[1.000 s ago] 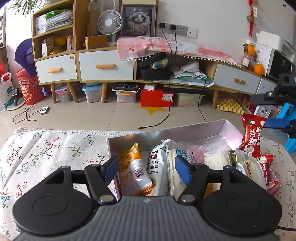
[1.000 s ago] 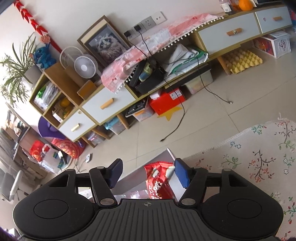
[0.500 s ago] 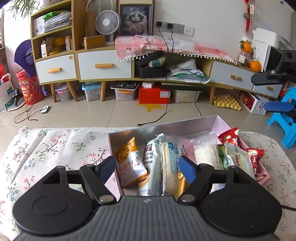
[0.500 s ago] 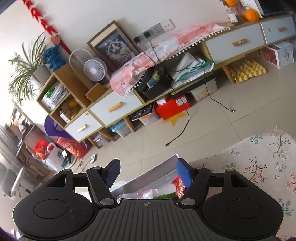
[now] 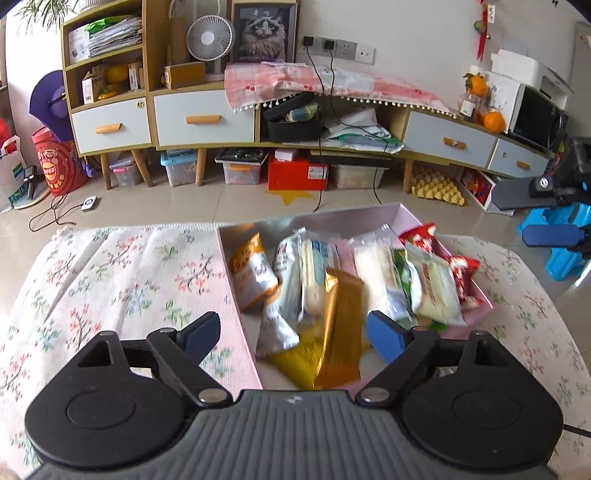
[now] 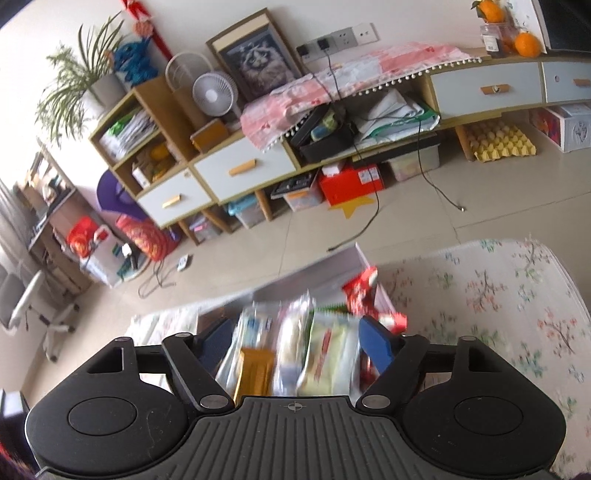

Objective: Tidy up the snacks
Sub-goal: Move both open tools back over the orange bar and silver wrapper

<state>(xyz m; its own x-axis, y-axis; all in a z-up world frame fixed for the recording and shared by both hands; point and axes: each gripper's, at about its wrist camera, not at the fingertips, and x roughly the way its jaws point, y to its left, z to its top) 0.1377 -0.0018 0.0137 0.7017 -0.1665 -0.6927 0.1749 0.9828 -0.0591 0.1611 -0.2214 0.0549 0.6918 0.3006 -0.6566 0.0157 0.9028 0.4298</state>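
A: Left gripper [image 5: 293, 334] state?

B: Jaws spread wide, nothing between the pads. It hangs over the near end of the pink box [image 5: 240, 325]. Left finger sits above the floral cloth [image 5: 122, 280], right finger over the box interior.

A: Right gripper [image 6: 295, 343]?

B: Also released, empty. It hangs over the same box from the other side, with packets showing between its fingers.

A: Where are the snacks?

B: All in the box, standing on edge in a row. Nearest the left gripper is a gold packet [image 5: 341, 325], blurred, leaning on a yellow one. Then, left to right: orange-and-white packet [image 5: 251, 275], white pouch [image 5: 284, 291], pale blue-printed bar [image 5: 316, 273], clear-wrapped white bar [image 5: 376, 275], green-and-cream packet [image 5: 432, 284], and red packet [image 5: 458, 266] against the right wall, top poking above the rim.

A: Beyond the box?

B: Tiled floor, then a low cabinet [image 5: 203, 118] with white drawers. Fan [image 5: 209, 37] and framed cat picture [image 5: 264, 31] on top.
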